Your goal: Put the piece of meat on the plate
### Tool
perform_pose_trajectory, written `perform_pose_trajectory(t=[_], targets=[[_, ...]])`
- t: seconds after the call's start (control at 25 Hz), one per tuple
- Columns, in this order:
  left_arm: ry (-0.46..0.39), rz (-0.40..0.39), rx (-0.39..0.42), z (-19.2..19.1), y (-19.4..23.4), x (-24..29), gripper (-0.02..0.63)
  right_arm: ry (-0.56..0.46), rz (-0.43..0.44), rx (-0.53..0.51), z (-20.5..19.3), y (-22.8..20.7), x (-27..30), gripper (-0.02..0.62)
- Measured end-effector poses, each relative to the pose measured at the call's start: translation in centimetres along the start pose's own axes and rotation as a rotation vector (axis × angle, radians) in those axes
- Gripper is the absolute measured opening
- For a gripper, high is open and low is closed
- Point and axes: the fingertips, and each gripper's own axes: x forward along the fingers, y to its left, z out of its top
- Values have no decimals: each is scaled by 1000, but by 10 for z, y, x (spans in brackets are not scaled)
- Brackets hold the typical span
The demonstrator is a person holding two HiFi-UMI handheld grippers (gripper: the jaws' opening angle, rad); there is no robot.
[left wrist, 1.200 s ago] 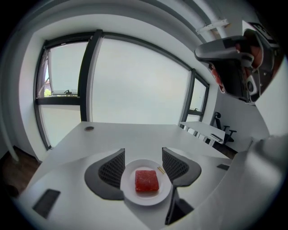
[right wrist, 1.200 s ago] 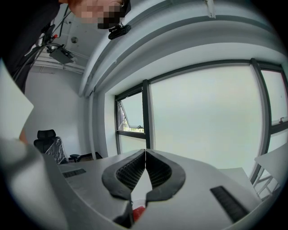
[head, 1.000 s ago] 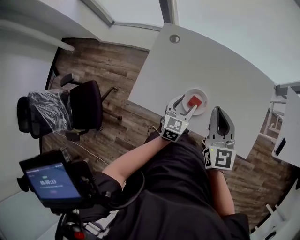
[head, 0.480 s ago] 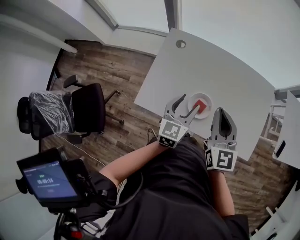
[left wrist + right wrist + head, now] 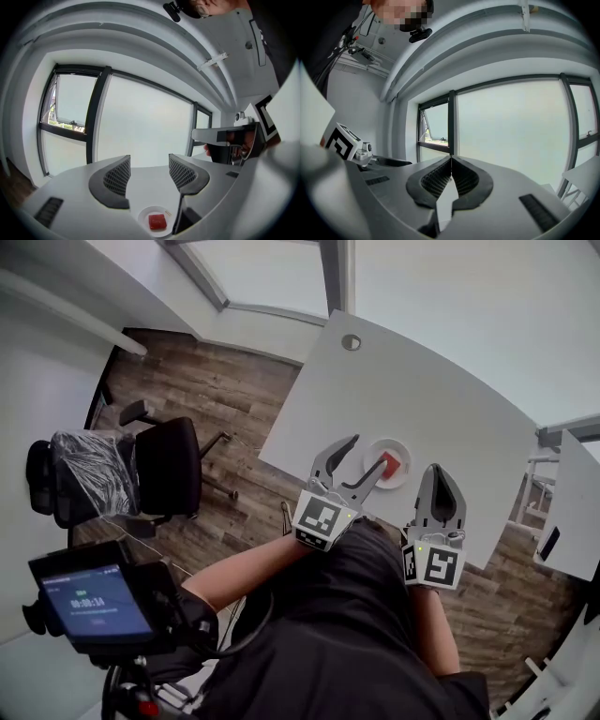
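Observation:
A red piece of meat (image 5: 391, 462) lies on a small white plate (image 5: 377, 448) near the front edge of the white table (image 5: 441, 399). The left gripper view has the same meat (image 5: 157, 221) on the plate (image 5: 144, 216), below and beyond the jaws. My left gripper (image 5: 364, 456) is open and empty, held above the table's near edge just left of the plate; in its own view it is the left gripper (image 5: 149, 171). To the right of the plate my right gripper (image 5: 441, 474) is shut with nothing in it, seen from its own camera as the right gripper (image 5: 450, 161).
A black office chair (image 5: 171, 465) and a plastic-wrapped chair (image 5: 82, 472) stand on the wooden floor at the left. A phone on a tripod (image 5: 94, 604) is at the lower left. A round cable hole (image 5: 351, 341) marks the table's far corner. Large windows (image 5: 140, 124) lie beyond the table.
My left gripper has drawn back from the plate toward the person and to the left, still open. The meat stays on the plate. The right gripper has hardly moved.

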Motion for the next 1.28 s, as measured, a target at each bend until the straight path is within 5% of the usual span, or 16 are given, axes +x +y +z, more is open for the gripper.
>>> perform_pose_trajectory(t=[0.2,0.36,0.6,0.88,1.28], targets=[[-57,-3,37,35,-11,-5,256,-1,-11,-8,3,-7,-3,8],[-135,-10,-25,46,-12,-6,256,-11,-15,-16,8,-13,-2,8],[-33,1,65,48,-10,-1,251,-27,-21,-51,17,-13,-6,8],[-150,4,39,57,-15,-4,16,-40,-3,-42,26,-10,-6,8],[-169,-20,58,60,-20,-5,5,-35,37,-51,27,0,-4,8]])
